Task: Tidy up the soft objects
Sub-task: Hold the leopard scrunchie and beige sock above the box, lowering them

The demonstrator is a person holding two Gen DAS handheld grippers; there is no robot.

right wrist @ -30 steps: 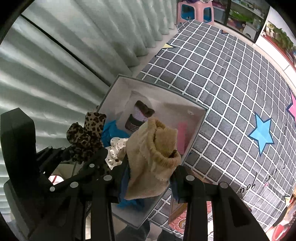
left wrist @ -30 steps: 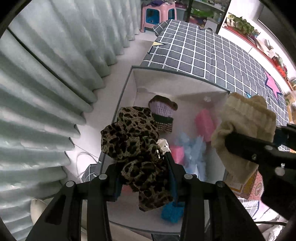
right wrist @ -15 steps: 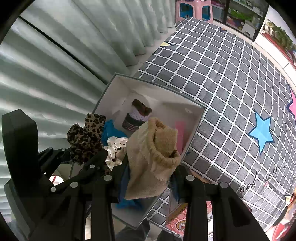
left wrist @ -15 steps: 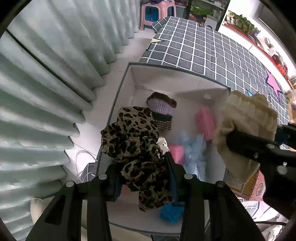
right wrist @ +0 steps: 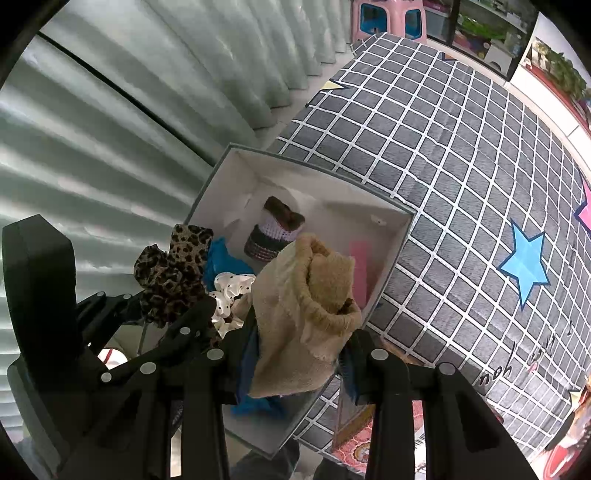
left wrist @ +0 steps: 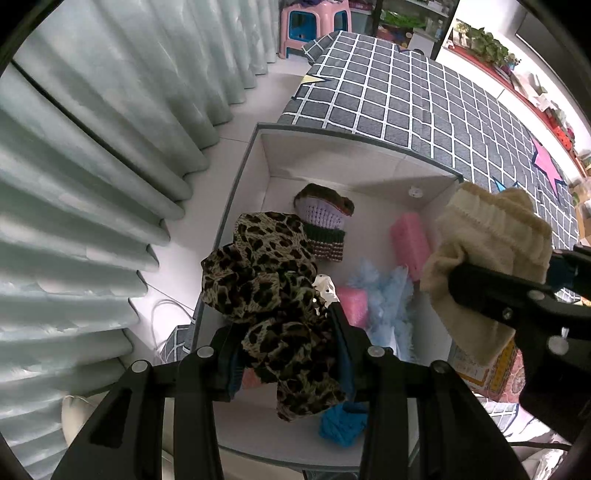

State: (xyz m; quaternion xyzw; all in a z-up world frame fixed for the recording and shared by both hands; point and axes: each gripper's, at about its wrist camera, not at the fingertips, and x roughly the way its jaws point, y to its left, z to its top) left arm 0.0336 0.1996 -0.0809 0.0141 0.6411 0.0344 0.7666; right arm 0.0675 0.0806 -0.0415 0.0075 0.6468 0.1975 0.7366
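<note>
My left gripper (left wrist: 286, 343) is shut on a leopard-print scrunchie (left wrist: 266, 280) and holds it above the white storage box (left wrist: 255, 155). My right gripper (right wrist: 299, 350) is shut on a beige knit sock (right wrist: 306, 314), held over the box's near right side; it also shows in the left wrist view (left wrist: 487, 254). The left gripper with the scrunchie (right wrist: 170, 273) shows at the left of the right wrist view. In the box (right wrist: 399, 236) lie a purple-and-brown knit piece (left wrist: 325, 229), pink items (left wrist: 410, 240), a light blue fluffy item (left wrist: 384, 299), a blue knit item (left wrist: 343, 424) and a white dotted scrunchie (right wrist: 229, 291).
The box stands on the floor between a pale green curtain (left wrist: 92, 147) and a grey checked bed cover with stars (right wrist: 461, 184). A pink stool (left wrist: 314, 22) and shelves stand at the back. A patterned carton (left wrist: 491, 369) sits by the box's right side.
Both grippers have risen and drawn back a little from the box, each still holding its item. The box looks smaller in the right wrist view.
</note>
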